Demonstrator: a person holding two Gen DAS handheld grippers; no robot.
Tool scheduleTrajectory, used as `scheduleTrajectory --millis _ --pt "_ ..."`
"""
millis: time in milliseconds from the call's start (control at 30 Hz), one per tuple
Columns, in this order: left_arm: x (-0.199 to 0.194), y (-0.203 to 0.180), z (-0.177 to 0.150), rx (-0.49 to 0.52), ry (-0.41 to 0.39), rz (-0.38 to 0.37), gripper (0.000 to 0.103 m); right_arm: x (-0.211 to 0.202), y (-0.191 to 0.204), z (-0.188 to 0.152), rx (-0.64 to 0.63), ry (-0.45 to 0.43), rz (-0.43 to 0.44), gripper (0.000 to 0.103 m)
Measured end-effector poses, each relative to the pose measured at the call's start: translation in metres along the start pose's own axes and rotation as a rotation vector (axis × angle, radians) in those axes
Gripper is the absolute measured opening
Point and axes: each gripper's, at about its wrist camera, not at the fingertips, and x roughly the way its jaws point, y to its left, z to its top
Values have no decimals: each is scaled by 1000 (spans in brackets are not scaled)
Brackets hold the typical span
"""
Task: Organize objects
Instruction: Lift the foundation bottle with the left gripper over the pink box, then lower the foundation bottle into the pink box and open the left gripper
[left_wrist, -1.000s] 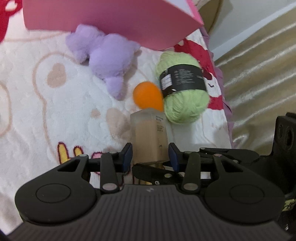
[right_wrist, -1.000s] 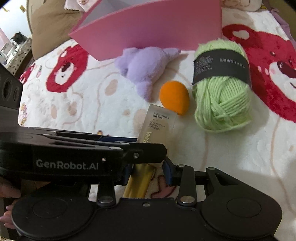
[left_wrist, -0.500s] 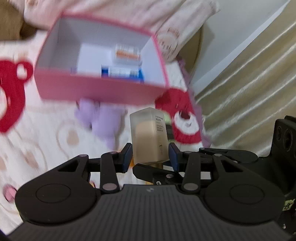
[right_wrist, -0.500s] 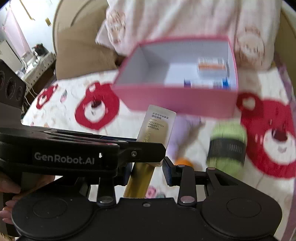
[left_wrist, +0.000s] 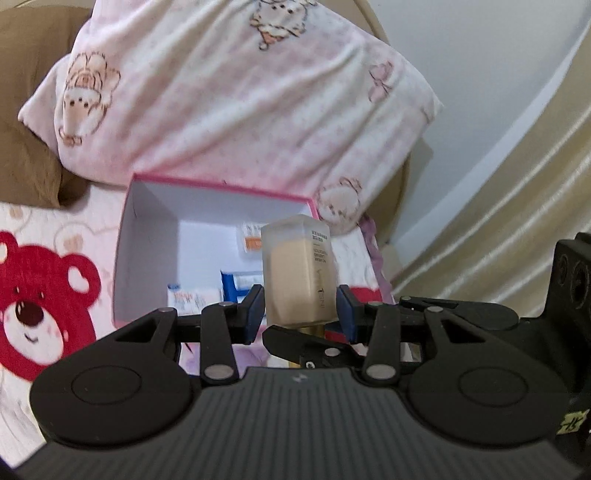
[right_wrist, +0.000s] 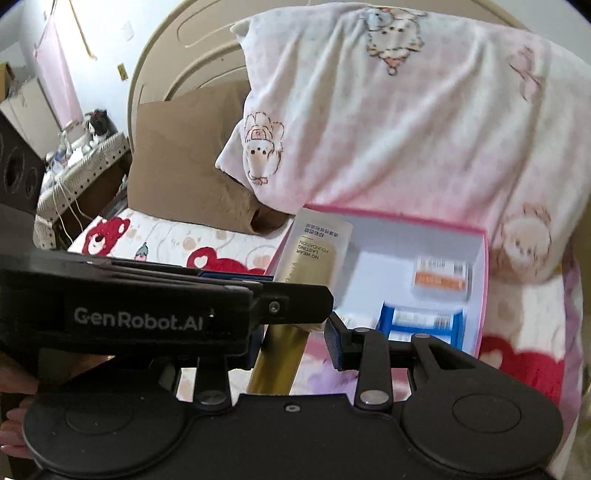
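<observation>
A frosted beige foundation bottle (left_wrist: 299, 273) with a gold cap stands between my left gripper's (left_wrist: 301, 310) blue pads, which are shut on it. It also shows in the right wrist view (right_wrist: 314, 258), gold cap (right_wrist: 280, 358) downward. My right gripper (right_wrist: 295, 339) is open around the gold cap, just under the left gripper's fingers. The bottle is held in the air in front of an open pink box (left_wrist: 147, 236), seen also in the right wrist view (right_wrist: 484, 280), which holds several small packets (right_wrist: 439, 277).
A pink pillow (left_wrist: 236, 96) leans behind the box, with a brown cushion (right_wrist: 184, 158) to its left. The bedspread with red bears (left_wrist: 40, 295) lies below. A curtain (left_wrist: 517, 192) hangs at the right. A cluttered side table (right_wrist: 77, 155) stands far left.
Both grippers have risen with the bottle and tilted up. The plush, orange sponge and green yarn have dropped out of view; the pink box's inside and the pillow now show.
</observation>
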Motion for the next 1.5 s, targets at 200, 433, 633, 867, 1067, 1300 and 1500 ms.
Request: scheduleTrajectory --millis 200,433,633,867,1067,1300,1500 --pt "35 23 25 -45 10 -2 40 36 -13 29 6 42 -27 40" --pt "92 53 27 -77 17 -9 40 87 -38 30 11 71 -53 40" --pt "141 77 23 -111 57 -17 40 131 -62 23 6 111 -70 40" --pt "186 101 27 -144 93 1 41 176 -77 23 -1 160 -93 40" --pt "216 117 34 -169 148 10 41 206 -86 27 -4 211 -112 41" --pt "240 127 41 -194 219 14 41 228 -94 29 -10 273 -116 41" --pt "256 128 43 -190 266 47 41 242 -104 28 16 305 -100 41"
